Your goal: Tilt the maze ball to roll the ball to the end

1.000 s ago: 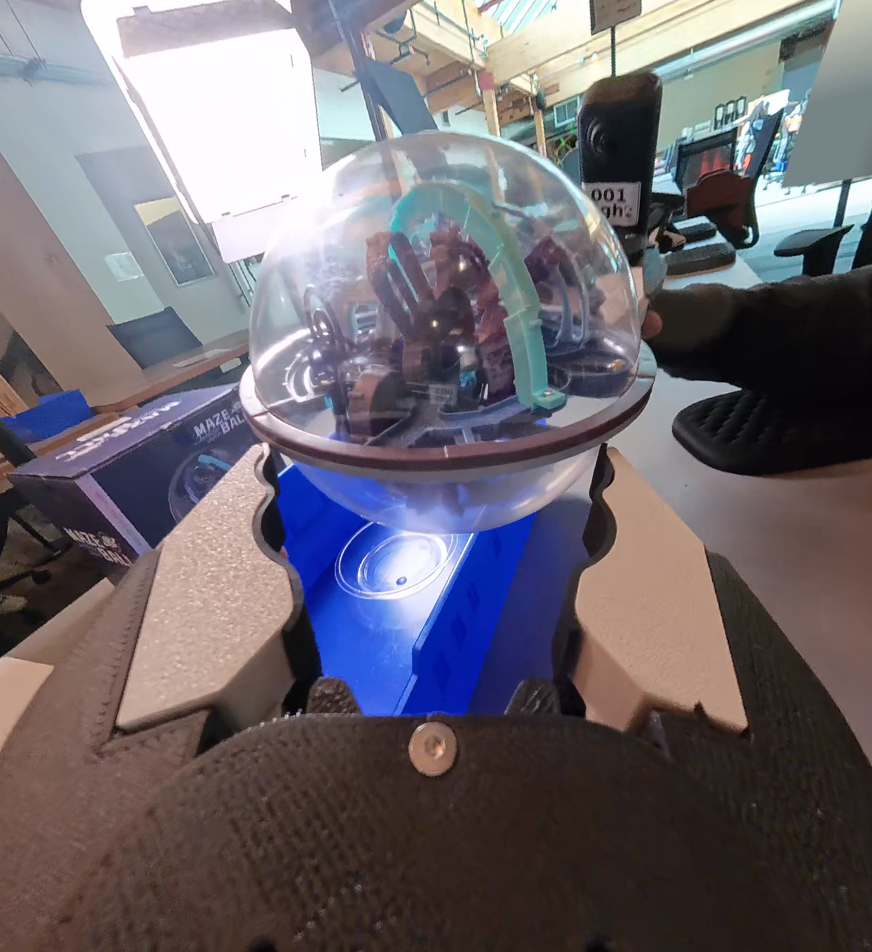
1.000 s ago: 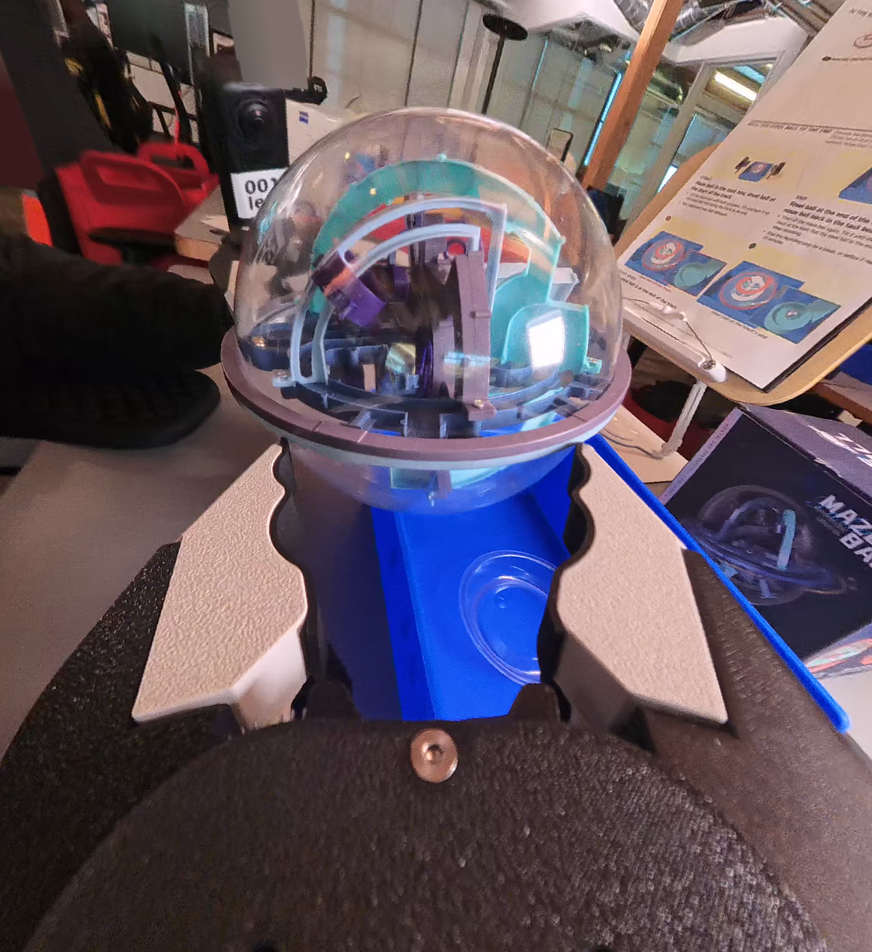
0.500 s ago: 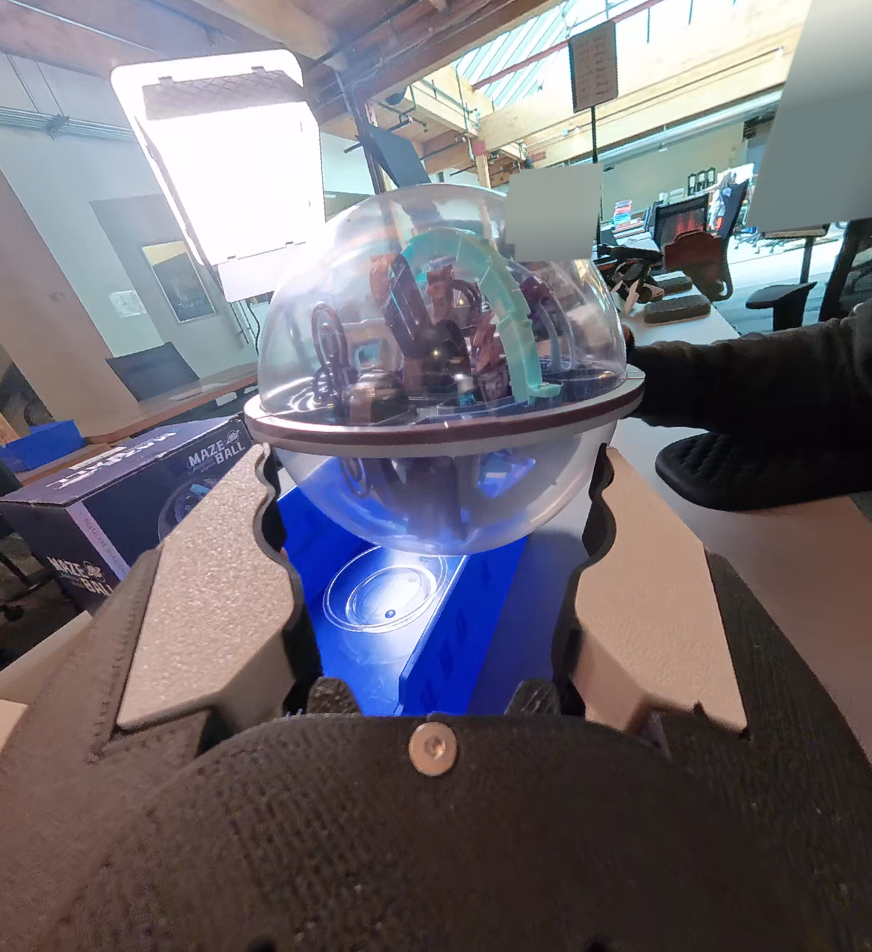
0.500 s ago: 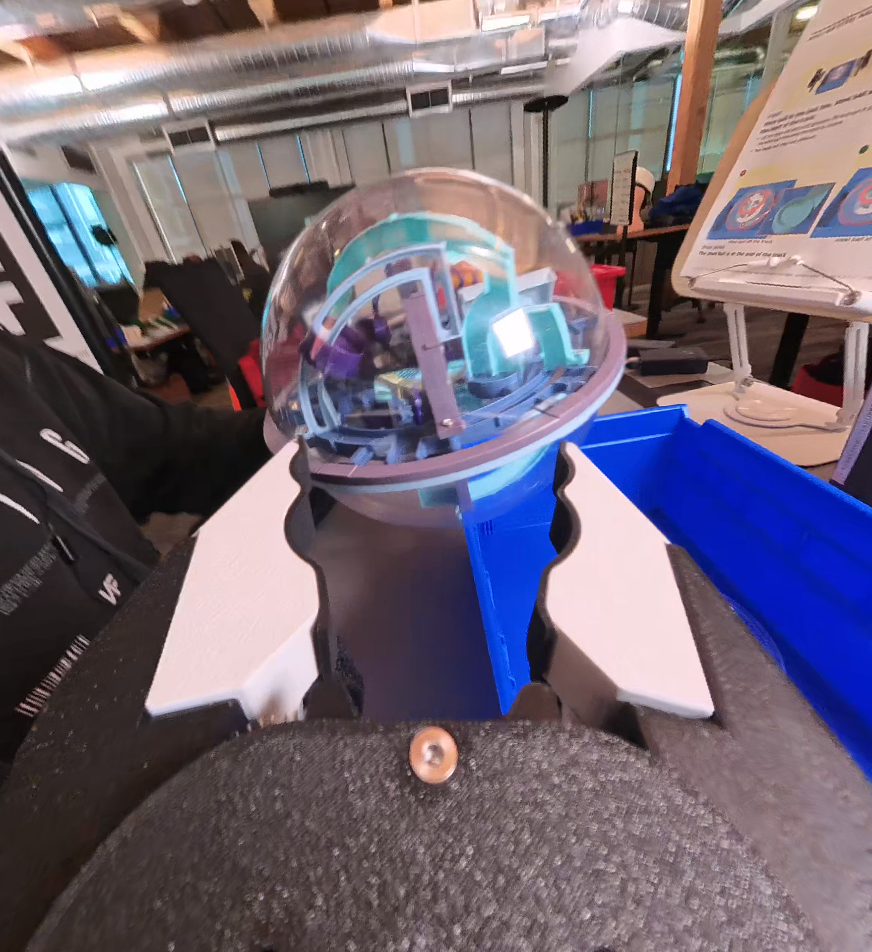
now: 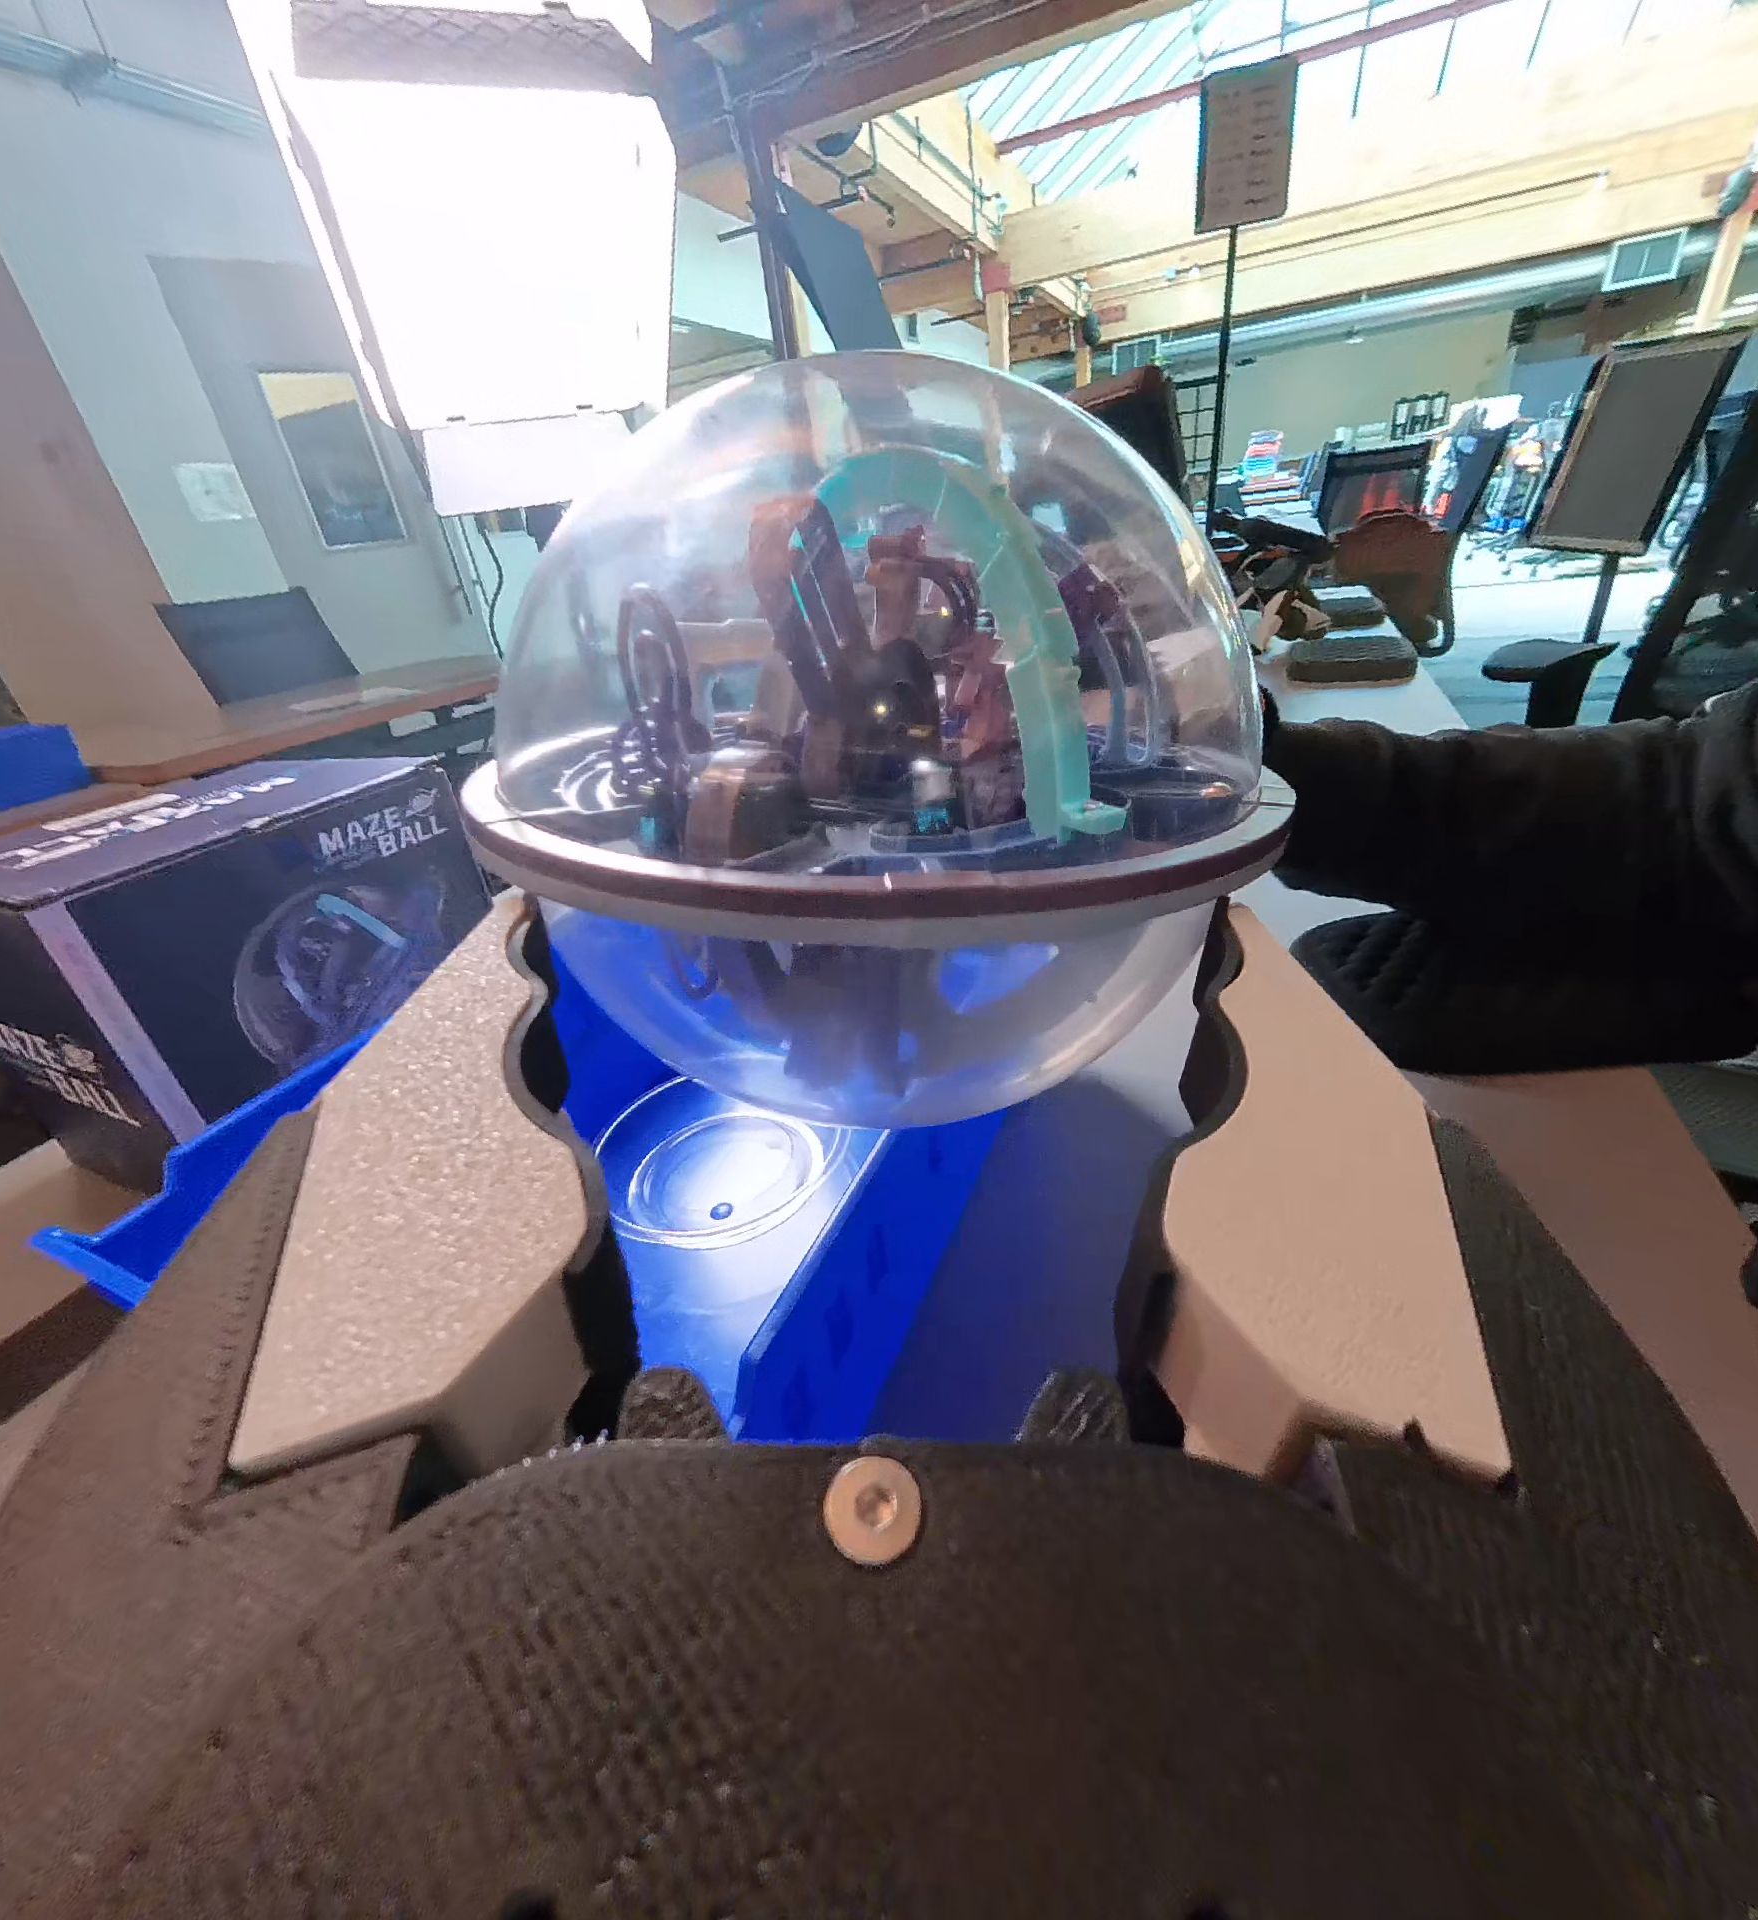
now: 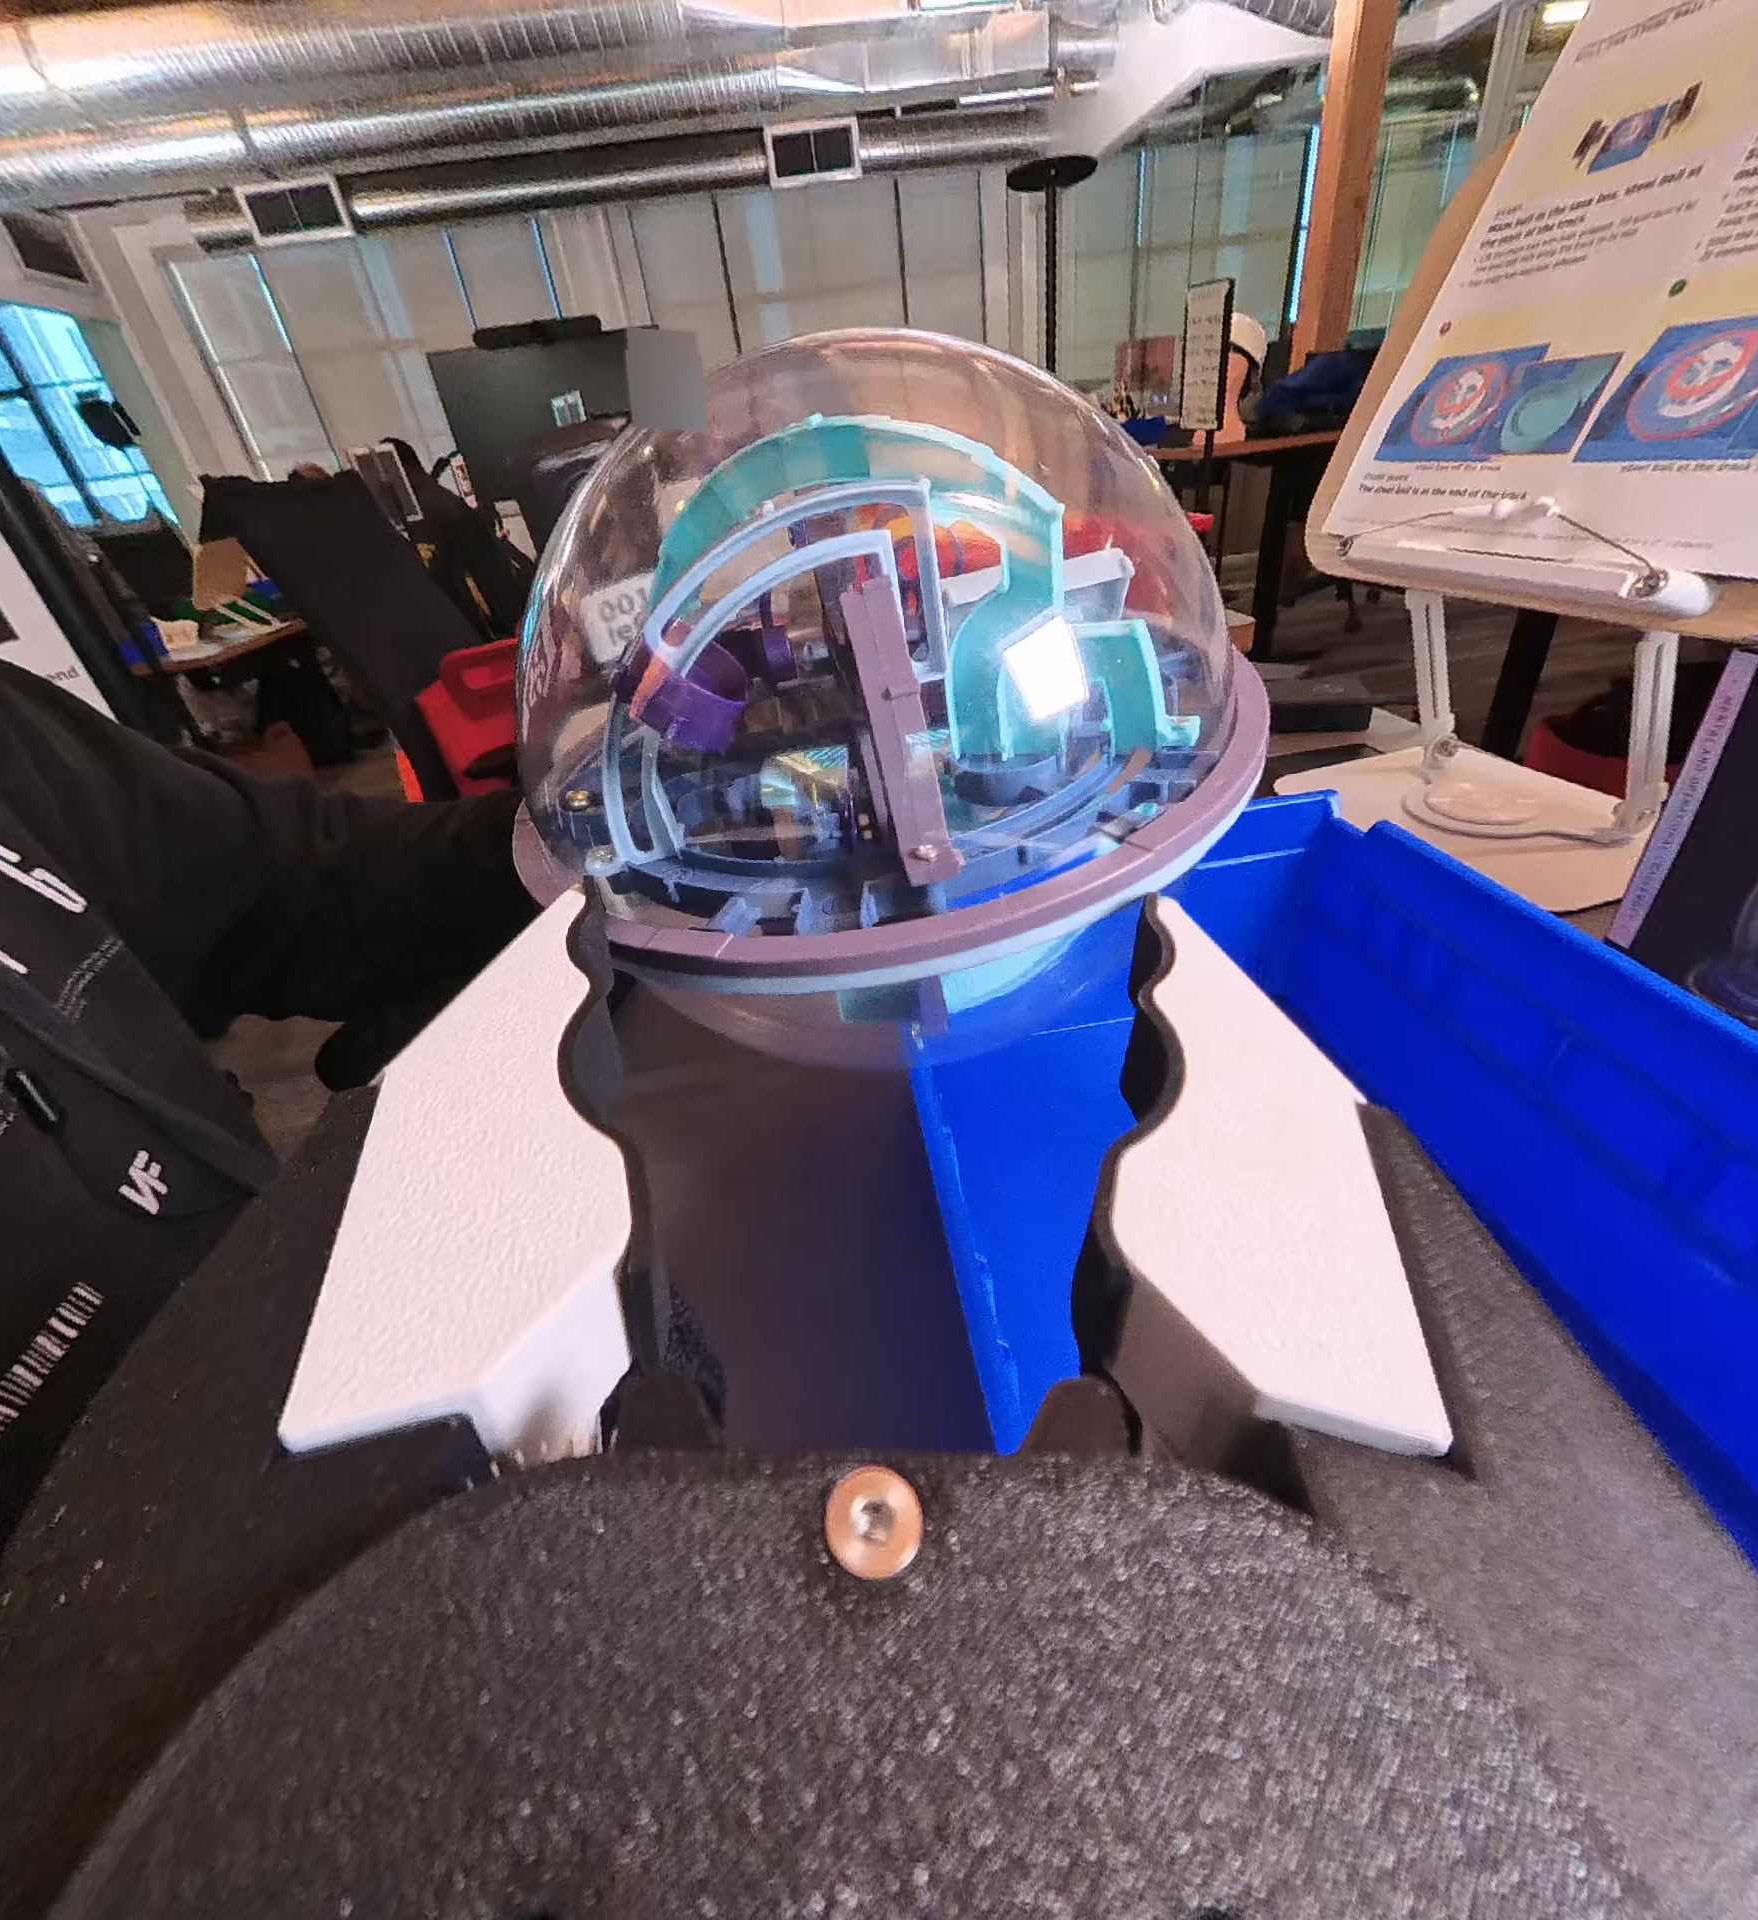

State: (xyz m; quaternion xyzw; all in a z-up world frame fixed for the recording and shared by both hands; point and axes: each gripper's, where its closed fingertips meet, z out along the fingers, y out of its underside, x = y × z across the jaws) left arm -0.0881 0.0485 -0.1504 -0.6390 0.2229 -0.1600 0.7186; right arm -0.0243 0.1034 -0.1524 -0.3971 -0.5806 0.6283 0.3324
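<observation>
Since a moment ago the maze ball (image 5: 875, 748) has levelled out in the left wrist view, its grey equator ring now close to flat, while in the right wrist view it leans down toward the left. Going left to right in the left wrist view: the maze ball's dark printed box (image 5: 179, 935) sits on the table, then the blue bin (image 5: 231, 1153) with a clear plastic stand (image 5: 719, 1184) lying in it, then the left gripper (image 5: 870, 997) with its jaws set wide and cradling the sphere under the ring, then a black-sleeved arm (image 5: 1581, 862) reaching in from the right. In the right wrist view the right gripper (image 6: 870, 966) carries the sphere the same way from the opposite side, with the bin wall (image 6: 1477, 987) and an instruction sheet on a stand (image 6: 1633, 343) to its right. The little steel ball cannot be picked out among the tracks, so progress is unclear. The risk I see is the smooth sphere twisting or slipping between the two supports if one gripper tilts faster than the other, or a sharp tilt throwing the steel ball off its track
</observation>
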